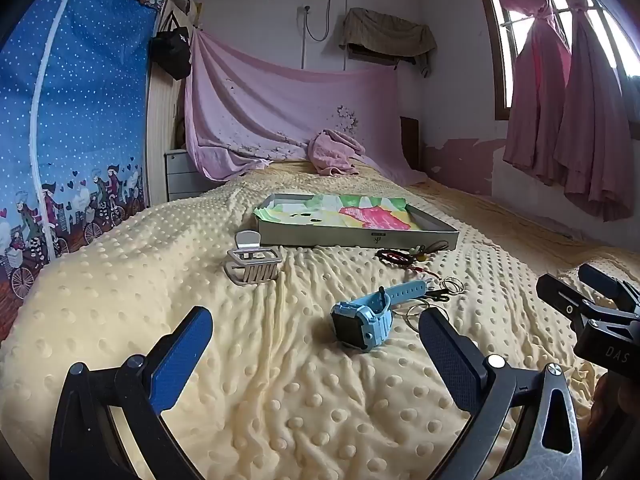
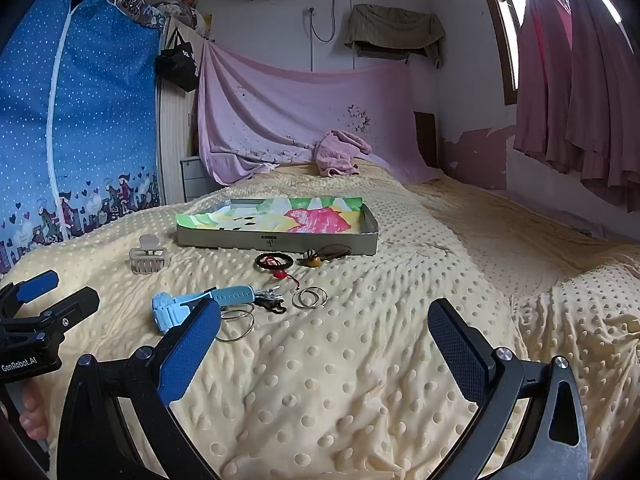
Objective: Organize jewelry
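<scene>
A: Quick pass, left to right. Hair claw clip sits far left on the yellow dotted blanket, apart from everything else.

B: Then the blue watch, lying on its side, strap toward the key ring clips.

A: Thin bangles are just beside the watch, partly under the strap end. Silver rings sit a bit further right.

B: Behind those, a dark beaded bracelet with a red cord, and a brown cord with a yellow bead, both right in front of the tray.

A: The tray holds only its coloured paper lining. Nothing sorted yet, I'd say.

B: Grippers?

A: Left gripper is spread as wide as it goes and holds nothing, with the watch just ahead between its fingers. Right gripper is also fully spread and empty, over bare blanket.

B: Risks?

A: The blanket's soft and bumpy, so a pad pressing down could sink and bury the thin bangles. Watch, bangles and clips look tangled; lifting the watch may drag them along. The rings are thin and flat, so wide pads could slip off. The grippers are also close together and might bump over the pile.
</scene>
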`<state>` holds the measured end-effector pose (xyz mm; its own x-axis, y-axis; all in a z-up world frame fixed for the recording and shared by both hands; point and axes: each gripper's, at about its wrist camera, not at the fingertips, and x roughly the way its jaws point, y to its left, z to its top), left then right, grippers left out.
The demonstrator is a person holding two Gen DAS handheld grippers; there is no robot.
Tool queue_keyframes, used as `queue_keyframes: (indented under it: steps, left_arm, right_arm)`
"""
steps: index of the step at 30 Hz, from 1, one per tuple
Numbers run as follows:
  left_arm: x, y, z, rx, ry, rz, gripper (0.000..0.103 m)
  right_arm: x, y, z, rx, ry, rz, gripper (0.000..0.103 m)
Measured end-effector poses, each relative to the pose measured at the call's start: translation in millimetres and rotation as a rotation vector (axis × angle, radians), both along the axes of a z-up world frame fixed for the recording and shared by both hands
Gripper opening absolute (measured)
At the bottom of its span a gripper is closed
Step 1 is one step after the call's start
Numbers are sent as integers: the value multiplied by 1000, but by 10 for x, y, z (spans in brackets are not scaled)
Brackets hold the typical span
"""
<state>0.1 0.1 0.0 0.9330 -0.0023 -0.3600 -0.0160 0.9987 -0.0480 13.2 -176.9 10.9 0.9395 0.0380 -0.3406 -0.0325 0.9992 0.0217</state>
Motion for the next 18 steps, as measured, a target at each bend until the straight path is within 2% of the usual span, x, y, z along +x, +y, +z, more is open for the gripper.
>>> queue_keyframes:
  steps: [18]
  left_arm:
    - [0,0,0,2,-2,0,103]
  right_arm:
    - [-9,-3,6,-3,-2,0,102]
